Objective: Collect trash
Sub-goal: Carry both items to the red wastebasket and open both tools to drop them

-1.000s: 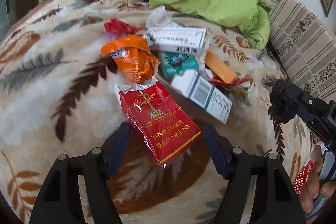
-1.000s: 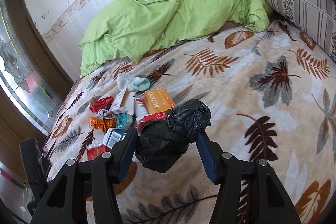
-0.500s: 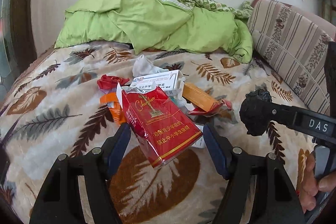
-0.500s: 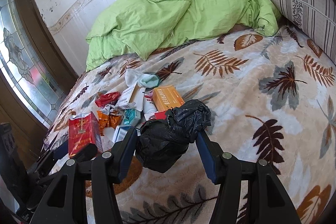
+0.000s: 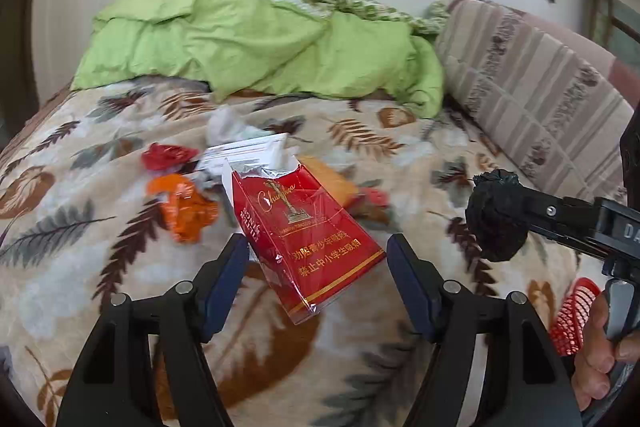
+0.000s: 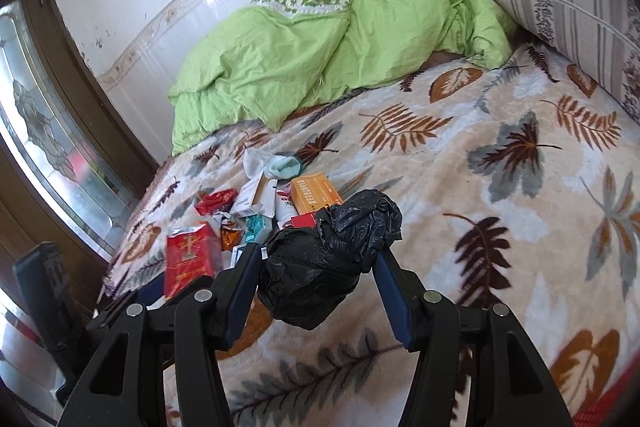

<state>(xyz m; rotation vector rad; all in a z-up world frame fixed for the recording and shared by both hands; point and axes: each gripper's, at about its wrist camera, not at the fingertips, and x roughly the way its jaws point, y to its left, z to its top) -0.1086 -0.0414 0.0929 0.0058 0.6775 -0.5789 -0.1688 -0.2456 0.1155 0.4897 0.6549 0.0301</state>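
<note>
My left gripper (image 5: 318,267) is shut on a red cigarette pack (image 5: 304,235) and holds it above the bed; the pack also shows in the right wrist view (image 6: 188,259). My right gripper (image 6: 316,279) is shut on a crumpled black trash bag (image 6: 320,263), which also shows at the right of the left wrist view (image 5: 496,215). On the leaf-print blanket (image 6: 500,195) lies a heap of trash: an orange wrapper (image 5: 186,207), a red wrapper (image 5: 166,155), a white box (image 5: 248,151), an orange box (image 6: 314,191) and a teal packet (image 6: 256,227).
A green duvet (image 5: 248,31) is bunched at the head of the bed. A striped cushion (image 5: 532,87) stands along the right side. A window (image 6: 48,131) with a dark wooden frame is to the left of the bed.
My left gripper has lifted the red cigarette pack off the blanket and tilted up. The right gripper with the black bag has come closer to the left one.
</note>
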